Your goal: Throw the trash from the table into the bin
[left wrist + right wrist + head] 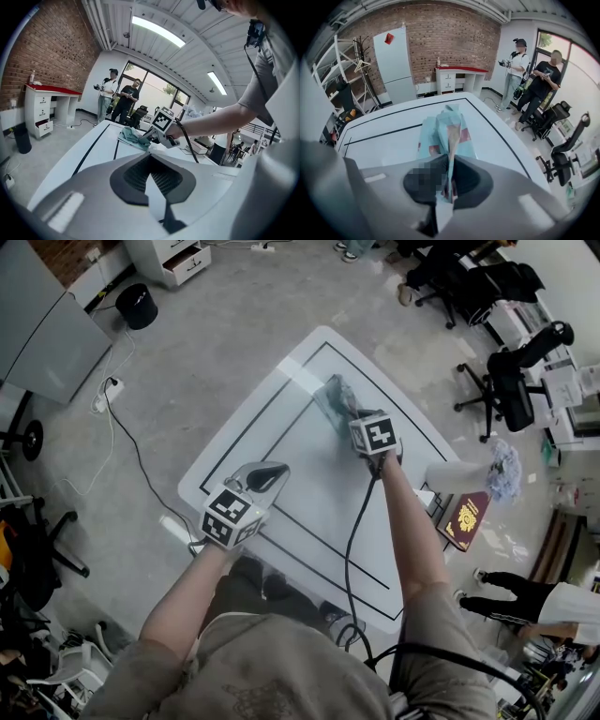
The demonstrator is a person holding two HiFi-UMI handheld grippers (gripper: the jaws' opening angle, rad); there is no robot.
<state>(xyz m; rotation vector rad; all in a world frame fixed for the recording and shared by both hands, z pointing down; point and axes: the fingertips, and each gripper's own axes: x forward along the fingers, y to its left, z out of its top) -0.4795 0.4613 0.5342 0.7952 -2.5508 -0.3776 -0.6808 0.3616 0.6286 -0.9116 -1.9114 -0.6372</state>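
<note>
Head view, left to right: the black bin sits on the floor well clear of the worktop, out past its far left corner. I can't see anything in it from here. Next, the left gripper hovers over the near left part of the worktop, pointing roughly level across it. Its own view shows the jaws drawn together with nothing between them, so it's just idling. Then comes the only trash I can spot on the worktop, a crumpled teal wrapper with some red print. It lies toward the far side of the worktop, inside the black border line. Right at its near edge is the right gripper, tipped steeply down. In the right gripper view the jaws are pinched narrow on a raised fold of the wrapper. The rest of it is spread on the worktop beyond the jaw tips, so it's grabbed but doesn't look lifted off the surface yet.

Progress-wise I'd call this the early part. The grab looks done, but the lift, the carry and the drop are all left. The bin is off the opposite side of the worktop from the gripper holding the wrapper, so that's a fair trip across. My guess is a thin pinch on a floppy wrapper could slip on the way, so that's worth watching.
</note>
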